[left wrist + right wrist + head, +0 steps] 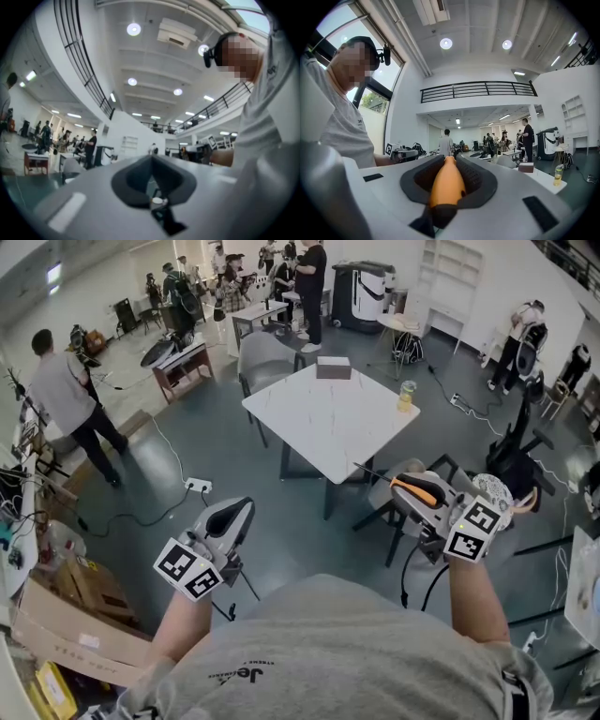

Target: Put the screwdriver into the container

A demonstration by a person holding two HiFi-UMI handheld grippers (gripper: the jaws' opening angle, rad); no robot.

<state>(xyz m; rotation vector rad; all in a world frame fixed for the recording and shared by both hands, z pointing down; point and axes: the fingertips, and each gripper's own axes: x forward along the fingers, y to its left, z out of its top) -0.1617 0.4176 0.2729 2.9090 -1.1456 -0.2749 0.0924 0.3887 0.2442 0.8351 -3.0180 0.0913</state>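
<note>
The step in hand is the carry: the tool is grasped but has not reached its destination. The right gripper (pixel 409 495) is clamped on the screwdriver (pixel 446 183). The orange handle sits lengthwise between the jaws, and the thin shaft sticks out past the gripper's tips into open air. The left gripper (pixel 232 519) is off to the side at about the same height. Its jaws are together with nothing between them, and it seems to have no part in this step.

The likely container is a small brownish box (pixel 333 367) well ahead of the right gripper, near the far edge of a white counter (pixel 309 423). In the right gripper's own view it lies ahead and to the right of the jaws, so the gripper is not yet aimed at it. A bottle of yellowish drink (pixel 406 396) stands on the same counter, apart from the box and nearer the right gripper's side.

The next move probably calls for closing the gap to the counter and swinging the right gripper round onto the box. The shaft would then tip down over the box before the jaws release. Whether the box is open on top cannot be told from here, so the left gripper may be needed to steady or open it.
</note>
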